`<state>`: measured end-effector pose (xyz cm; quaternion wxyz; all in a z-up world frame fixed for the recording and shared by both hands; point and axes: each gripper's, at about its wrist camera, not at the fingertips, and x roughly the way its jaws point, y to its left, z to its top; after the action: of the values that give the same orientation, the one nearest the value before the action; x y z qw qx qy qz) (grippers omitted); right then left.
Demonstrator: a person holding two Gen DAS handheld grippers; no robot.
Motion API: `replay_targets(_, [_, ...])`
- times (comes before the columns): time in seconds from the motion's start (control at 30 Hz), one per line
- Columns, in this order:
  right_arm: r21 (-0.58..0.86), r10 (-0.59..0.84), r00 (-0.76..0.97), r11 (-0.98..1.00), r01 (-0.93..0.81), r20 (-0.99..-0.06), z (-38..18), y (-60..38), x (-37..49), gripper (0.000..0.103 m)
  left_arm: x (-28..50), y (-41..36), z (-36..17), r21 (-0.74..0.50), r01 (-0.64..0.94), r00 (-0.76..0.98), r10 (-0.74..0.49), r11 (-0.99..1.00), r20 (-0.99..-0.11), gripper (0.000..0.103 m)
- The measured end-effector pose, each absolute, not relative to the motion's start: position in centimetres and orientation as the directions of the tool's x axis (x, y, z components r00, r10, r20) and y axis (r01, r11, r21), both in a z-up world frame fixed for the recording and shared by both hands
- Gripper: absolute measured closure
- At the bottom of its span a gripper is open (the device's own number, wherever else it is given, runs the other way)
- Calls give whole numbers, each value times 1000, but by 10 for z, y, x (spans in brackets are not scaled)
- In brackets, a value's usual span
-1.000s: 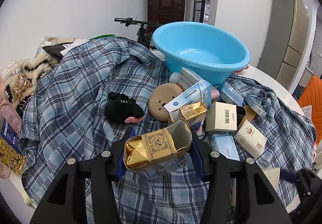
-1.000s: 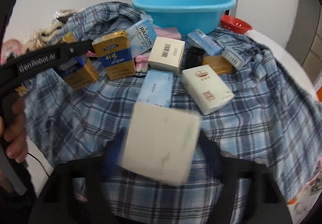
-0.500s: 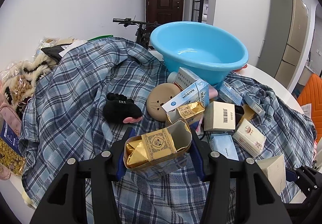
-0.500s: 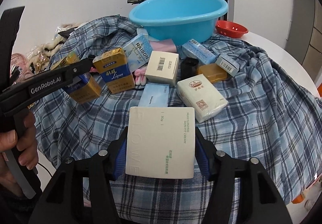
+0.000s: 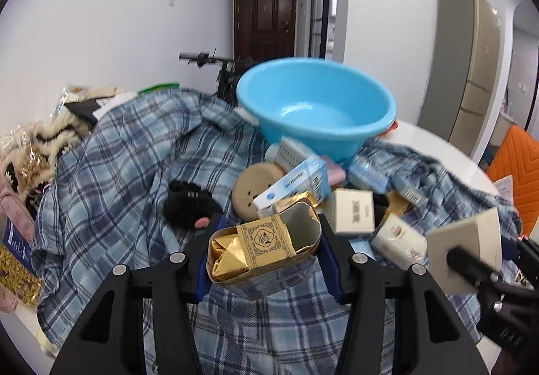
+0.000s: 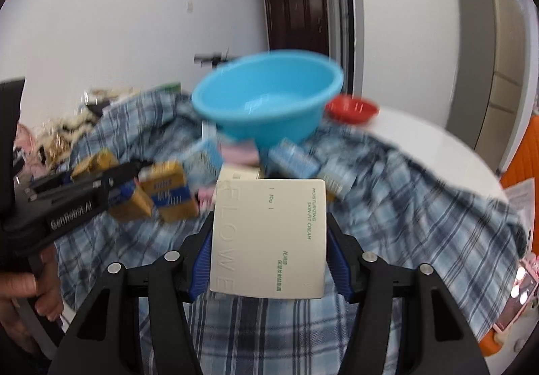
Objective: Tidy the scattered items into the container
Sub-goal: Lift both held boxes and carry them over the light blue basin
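My left gripper (image 5: 266,253) is shut on a torn gold cigarette pack (image 5: 262,245), held above the plaid cloth (image 5: 134,173). In the right wrist view, my right gripper (image 6: 269,240) is shut on a cream-coloured skin-cream box (image 6: 269,237), lifted clear of the cloth; the same box (image 5: 466,247) shows at the right of the left wrist view. The empty blue basin (image 5: 316,108) stands at the far side of the table, behind a heap of small boxes (image 5: 353,215). The basin (image 6: 269,95) is straight ahead of the right gripper.
A black plush toy (image 5: 190,206) and a round tan disc (image 5: 252,188) lie on the cloth left of the boxes. A red bowl (image 6: 352,108) stands right of the basin. Bags and fleece (image 5: 30,152) pile up at the left. A hand (image 6: 23,290) holds the left gripper's handle.
My right gripper has risen with the cream box and tilted up, bringing the basin to mid-frame. The left gripper has tilted up slightly, still holding the gold pack.
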<state>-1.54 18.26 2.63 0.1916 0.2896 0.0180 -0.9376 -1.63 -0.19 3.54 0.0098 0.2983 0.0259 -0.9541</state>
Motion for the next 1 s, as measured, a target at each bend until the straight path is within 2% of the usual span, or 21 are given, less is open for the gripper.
replay_targets(0.17, [100, -370, -829, -926, 363, -420, 45, 193, -5, 46, -2, 6, 50, 21, 53, -881, -57, -998, -469, 49])
replay_targets(0.3, [52, -345, -897, -937, 344, -276, 56, 194, 11, 46, 13, 6, 61, -4, 36, -925, -32, -999, -378, 49])
replay_targets(0.43, [17, -342, -928, -939, 343, -148, 68, 191, 28, 46, 31, 8, 73, -3, 33, -965, -31, -999, -260, 49])
replay_targets(0.57, [-14, -317, -947, -948, 319, -55, 74, 187, 41, 46, 49, 19, 78, 71, 65, -988, -74, -995, -137, 49])
replay_targets(0.7, [-39, -310, -950, -949, 311, -35, 74, 180, 43, 46, 61, 25, 81, 85, 49, -995, -56, -995, -82, 49])
replay_targets(1.0, [-43, -324, -944, -944, 327, -67, 76, 175, 37, 46, 60, 27, 84, 67, 36, -994, -42, -997, -101, 49])
